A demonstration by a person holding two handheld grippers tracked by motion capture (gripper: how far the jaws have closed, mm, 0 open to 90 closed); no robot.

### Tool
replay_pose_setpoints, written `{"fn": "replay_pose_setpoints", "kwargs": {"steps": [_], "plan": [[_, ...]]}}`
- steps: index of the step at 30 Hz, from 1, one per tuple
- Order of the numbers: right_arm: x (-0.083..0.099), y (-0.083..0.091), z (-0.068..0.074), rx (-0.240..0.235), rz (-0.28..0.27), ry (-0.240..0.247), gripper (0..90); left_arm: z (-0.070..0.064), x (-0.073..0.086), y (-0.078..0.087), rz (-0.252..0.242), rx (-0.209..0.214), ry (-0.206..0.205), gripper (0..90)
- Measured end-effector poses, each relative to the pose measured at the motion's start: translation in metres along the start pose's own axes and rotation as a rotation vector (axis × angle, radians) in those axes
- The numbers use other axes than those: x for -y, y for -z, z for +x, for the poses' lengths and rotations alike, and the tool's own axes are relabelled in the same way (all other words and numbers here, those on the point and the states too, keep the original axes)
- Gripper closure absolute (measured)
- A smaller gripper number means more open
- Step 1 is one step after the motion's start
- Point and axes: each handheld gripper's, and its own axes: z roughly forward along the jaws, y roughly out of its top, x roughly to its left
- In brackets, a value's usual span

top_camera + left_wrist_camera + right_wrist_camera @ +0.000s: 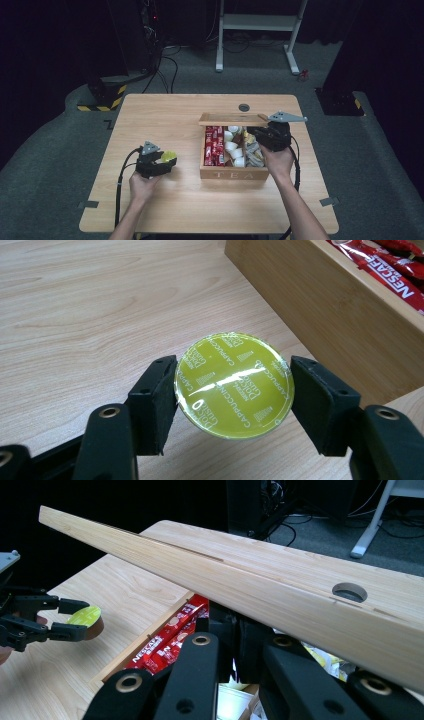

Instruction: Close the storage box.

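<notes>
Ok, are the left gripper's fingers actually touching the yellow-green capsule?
Touching. The left gripper view shows both fingers pressed against opposite edges of the yellow-green capsule, with no gap on either side.

The tea box (pixel 234 174) sits on the table (pixel 150 120), right of the middle of the high view. The capsule (pixel 168 158) is left of it. Sachets (pixel 214 145) lie in its left part, cups (pixel 231 147) in the middle.
</notes>
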Motion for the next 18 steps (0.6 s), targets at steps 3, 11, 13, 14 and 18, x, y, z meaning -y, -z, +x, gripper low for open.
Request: {"fn": "replay_pose_setpoints", "kwargs": {"steps": [3, 11, 13, 14, 18], "plan": [[0.000, 0.000, 0.000, 0.000, 0.000, -0.001, 87.7, 0.000, 0.001, -0.001, 0.004, -0.003, -0.004, 37.9], [0.000, 0.000, 0.000, 0.001, 0.001, -0.001, 87.6, -0.003, 0.002, -0.006, 0.014, -0.007, -0.022, 37.8], [0.000, 0.000, 0.000, 0.001, 0.001, -0.002, 87.6, -0.004, 0.002, -0.008, 0.021, -0.006, -0.025, 37.8], [0.000, 0.000, 0.000, 0.000, 0.001, -0.002, 87.6, -0.005, 0.002, -0.009, 0.023, -0.008, -0.028, 37.8], [0.000, 0.000, 0.000, -0.001, 0.000, -0.004, 87.6, -0.006, 0.002, -0.010, 0.029, -0.006, -0.025, 37.6]]}}
